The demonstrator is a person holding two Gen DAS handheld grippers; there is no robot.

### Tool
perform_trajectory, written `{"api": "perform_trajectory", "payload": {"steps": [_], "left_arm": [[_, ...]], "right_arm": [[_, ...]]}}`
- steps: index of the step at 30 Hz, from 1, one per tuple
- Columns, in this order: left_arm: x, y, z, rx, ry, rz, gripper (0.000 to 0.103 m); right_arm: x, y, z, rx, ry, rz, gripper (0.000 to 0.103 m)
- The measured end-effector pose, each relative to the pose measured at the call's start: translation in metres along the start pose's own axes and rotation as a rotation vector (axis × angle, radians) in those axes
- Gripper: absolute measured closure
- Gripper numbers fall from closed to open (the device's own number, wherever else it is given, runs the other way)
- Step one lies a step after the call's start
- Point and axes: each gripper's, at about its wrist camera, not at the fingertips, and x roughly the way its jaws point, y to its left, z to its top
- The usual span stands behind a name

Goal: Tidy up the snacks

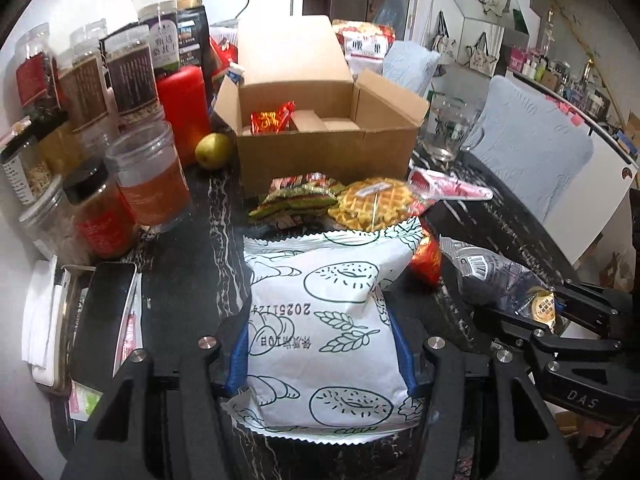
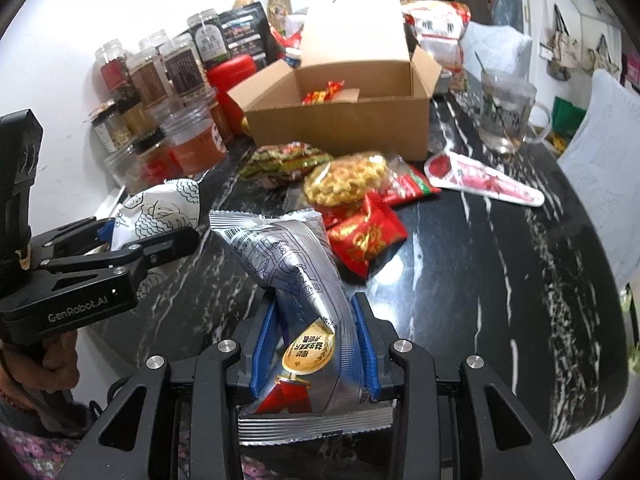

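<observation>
My left gripper [image 1: 320, 328] is shut on a white snack bag with green bread drawings [image 1: 324, 320], held above the dark marble table; it also shows in the right wrist view [image 2: 160, 208]. My right gripper [image 2: 316, 320] is shut on a silver snack bag [image 2: 296, 280]; the bag also shows in the left wrist view [image 1: 496, 276]. An open cardboard box [image 1: 320, 148] stands behind and holds a red snack packet [image 1: 272, 118]. In front of the box lie a green packet [image 1: 296, 200], a waffle pack [image 1: 376, 202], and red packets [image 2: 364, 236].
Several jars [image 1: 148, 176] and a red can [image 1: 184, 108] crowd the left side, with a pear [image 1: 212, 150] beside the box. A glass mug [image 1: 450, 128] stands right of the box. A phone [image 1: 102, 320] lies at the left. A red-and-white wrapper [image 2: 480, 182] lies at the right.
</observation>
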Motion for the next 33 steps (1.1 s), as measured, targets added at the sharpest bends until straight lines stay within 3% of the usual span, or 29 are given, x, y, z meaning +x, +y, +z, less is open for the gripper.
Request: {"api": "perform_trajectory", "payload": {"steps": [18,33], "left_arm": [[-0.022,-0.003,0.052,-0.011,-0.129,-0.050,0.047],[0.014,0.012,0.127,-0.022,-0.183,-0.052,0.047]], "right_arm": [[-0.021,0.006,0.055,-0.092,-0.132,0.001,0.067],[0.000,-0.011,0.128,-0.140,-0.190,-0.002,0.067]]}}
